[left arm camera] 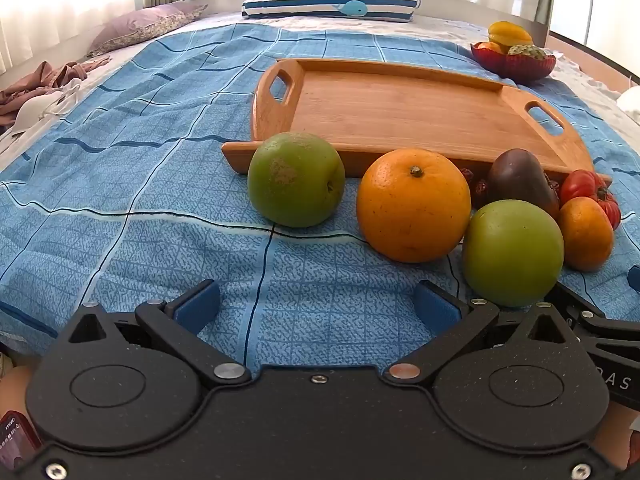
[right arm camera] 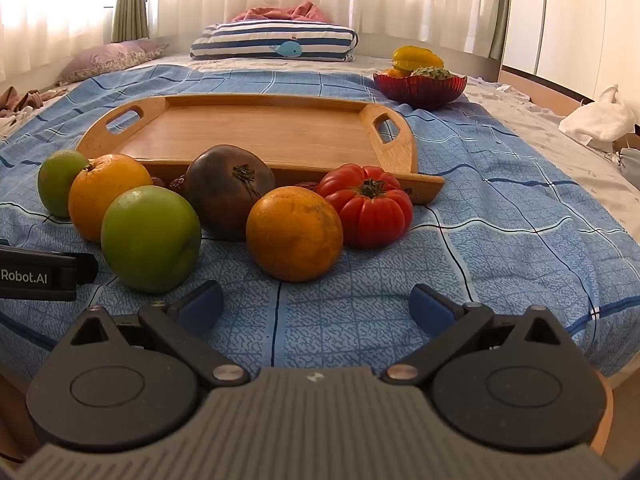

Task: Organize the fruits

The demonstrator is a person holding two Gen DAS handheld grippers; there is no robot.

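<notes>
Left wrist view: the left gripper (left arm camera: 318,306) hovers spread wide, nothing between its pads, above the blue bedspread (left arm camera: 120,184); fruits crowd the wooden tray's (left arm camera: 384,116) near edge. Right wrist view: the right gripper (right arm camera: 318,304), equally apart, faces an orange (right arm camera: 294,234) and ribbed tomato (right arm camera: 370,206).

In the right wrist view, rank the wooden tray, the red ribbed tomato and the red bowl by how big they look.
1. wooden tray
2. red ribbed tomato
3. red bowl, though it sits farther back, so its true size is unsure.

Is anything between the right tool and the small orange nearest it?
Nothing visible. The right tool is open over bare blue bedspread, and the small orange lies straight ahead of it, unobstructed. The wooden tray sits beyond, behind the fruit.
</notes>
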